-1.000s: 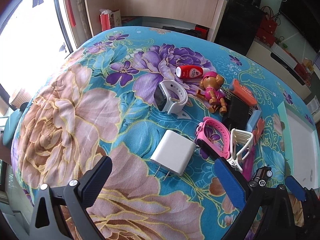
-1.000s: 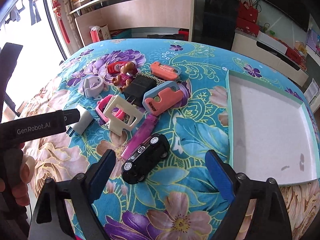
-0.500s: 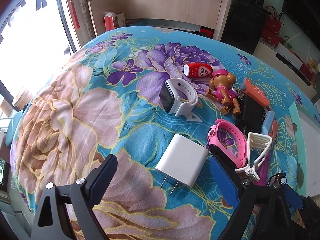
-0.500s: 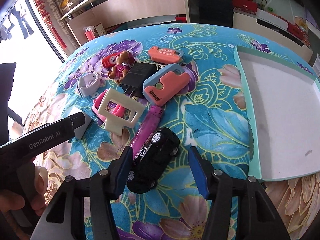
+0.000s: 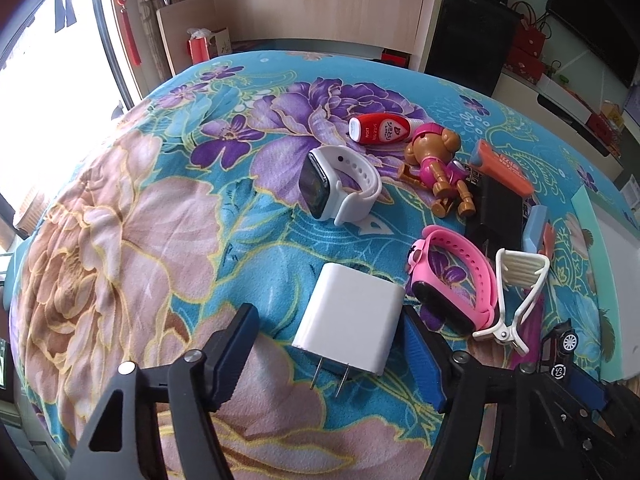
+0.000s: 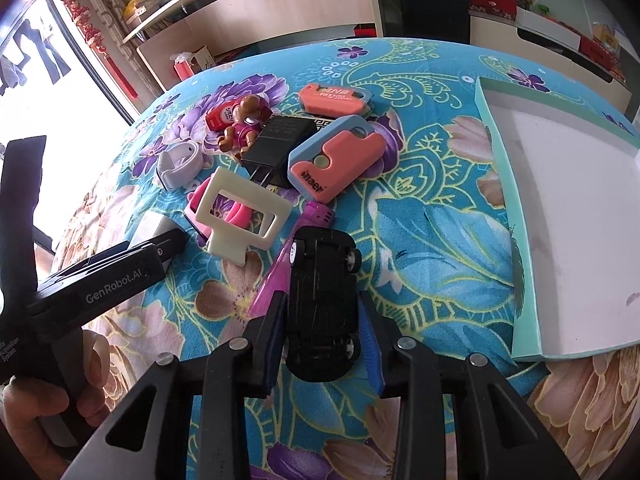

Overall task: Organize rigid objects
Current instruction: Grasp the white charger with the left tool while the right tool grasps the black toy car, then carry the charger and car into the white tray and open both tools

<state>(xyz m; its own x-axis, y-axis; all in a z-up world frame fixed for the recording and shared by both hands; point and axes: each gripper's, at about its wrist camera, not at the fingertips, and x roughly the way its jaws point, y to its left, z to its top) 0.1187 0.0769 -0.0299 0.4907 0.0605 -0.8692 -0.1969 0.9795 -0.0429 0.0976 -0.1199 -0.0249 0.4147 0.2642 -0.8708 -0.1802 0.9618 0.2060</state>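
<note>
Nearest the right camera, the right gripper [image 6: 322,344] is closing on the black toy car [image 6: 322,304], which sits tilted with its underside up; both pads look to press its flanks, so I judge it gripped. The risk is the car pivoting or slipping out on its wheels when lifted. Left of the car, the left gripper [image 5: 328,356] is closing around the white charger [image 5: 352,320]; its right pad touches the charger's edge, the left pad stands apart, so a lopsided squeeze could skid it across the floral cloth [image 5: 120,220]. Right of the car lies the tray [image 6: 516,280], bare, probably the destination.
</note>
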